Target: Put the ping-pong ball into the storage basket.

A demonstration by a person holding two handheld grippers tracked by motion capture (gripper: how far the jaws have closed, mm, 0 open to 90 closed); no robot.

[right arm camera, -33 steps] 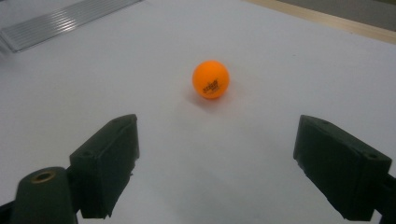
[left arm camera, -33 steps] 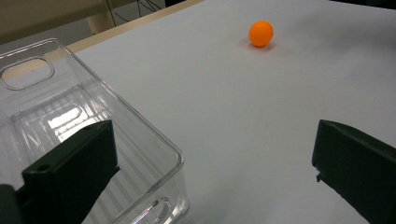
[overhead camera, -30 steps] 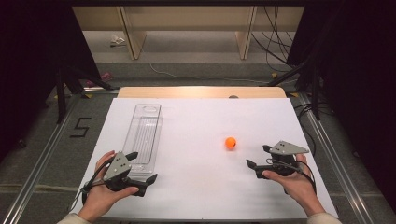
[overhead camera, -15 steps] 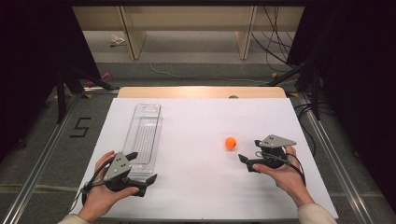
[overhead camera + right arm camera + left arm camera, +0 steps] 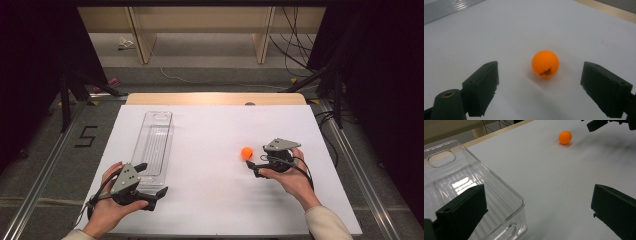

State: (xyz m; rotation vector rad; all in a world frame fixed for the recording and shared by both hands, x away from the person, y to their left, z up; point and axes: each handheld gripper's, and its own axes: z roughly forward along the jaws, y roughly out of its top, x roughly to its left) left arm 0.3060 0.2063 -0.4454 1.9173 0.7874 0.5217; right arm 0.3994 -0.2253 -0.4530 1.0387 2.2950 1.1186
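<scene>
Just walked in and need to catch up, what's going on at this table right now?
A person holds a gripper in each hand over a white table. The right gripper is open, its jaws lined up on an orange ball without touching it. The left gripper, also open, sits at the near end of a clear plastic tray.

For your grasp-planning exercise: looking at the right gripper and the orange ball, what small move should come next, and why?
Probably ease the right gripper forward a little: its fingers stand open either side of the orange ball, which rests on the white table just ahead of them, not yet between them.
</scene>
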